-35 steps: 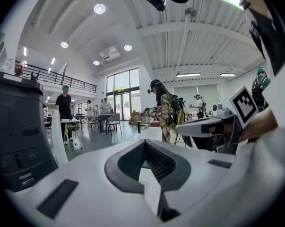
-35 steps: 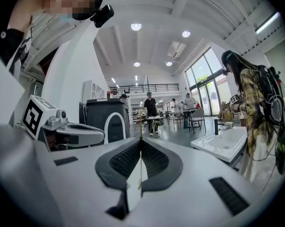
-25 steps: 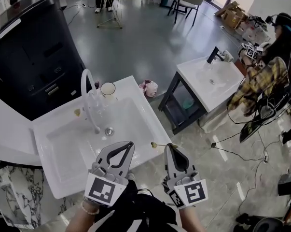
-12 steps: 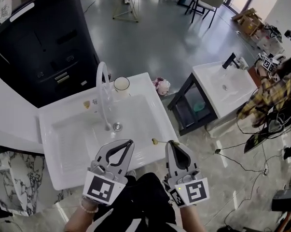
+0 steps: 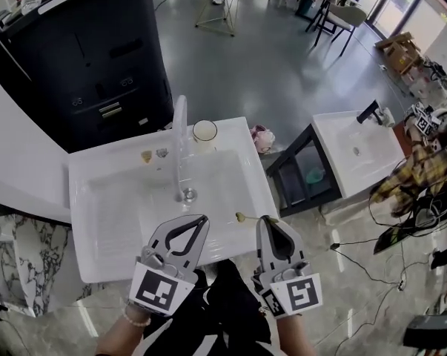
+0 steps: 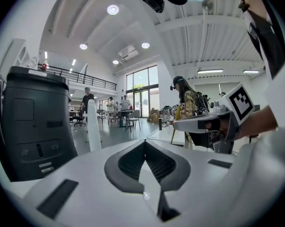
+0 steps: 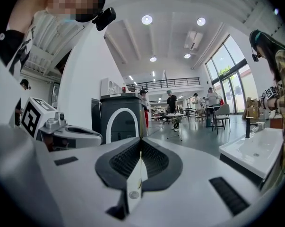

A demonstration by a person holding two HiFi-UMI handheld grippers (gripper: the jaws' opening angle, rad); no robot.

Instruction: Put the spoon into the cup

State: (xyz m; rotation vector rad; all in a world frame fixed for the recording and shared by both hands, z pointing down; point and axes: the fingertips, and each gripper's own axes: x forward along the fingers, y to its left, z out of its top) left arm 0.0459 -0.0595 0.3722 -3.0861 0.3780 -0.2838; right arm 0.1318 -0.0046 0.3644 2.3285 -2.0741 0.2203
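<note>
A big black cabinet point(image 5: 97, 50) fills the upper left of the head view, standing on a grey floor. Below it, left of centre, lies a white sink point(image 5: 82, 170). A second white sink point(image 5: 356, 150) on a dark stand sits at the right, with a person in a plaid sleeve point(image 5: 419, 170) at the right edge beside it.

The two tongs rise from the bottom of the frame side by side, both pointing toward the near rim of the main sink. The left tongs point(image 5: 200, 219) are at lower centre-left, over the front rim. In their own view the left tongs point(image 6: 144, 144) have the tips pressed together with nothing between them. The right tongs point(image 5: 262, 221) are at lower centre-right, just off the sink's front right corner, and are clamped on the spoon.

A white faucet point(image 5: 180, 143) arches up from the back of the sink at the centre of the frame, its spout ending above the drain point(image 5: 189, 195). The cup point(image 5: 204, 133), pale and upright, stands on the back rim just right of the faucet, well apart from both tongs.

The spoon point(image 5: 242, 217) is small and gold. Its bowl sticks out to the left of the right tongs' tips, above the sink's front right rim. In the right gripper view its thin handle point(image 7: 140, 167) runs straight between the closed pads.

Two small bits point(image 5: 147, 155) lie on the back rim left of the faucet.
</note>
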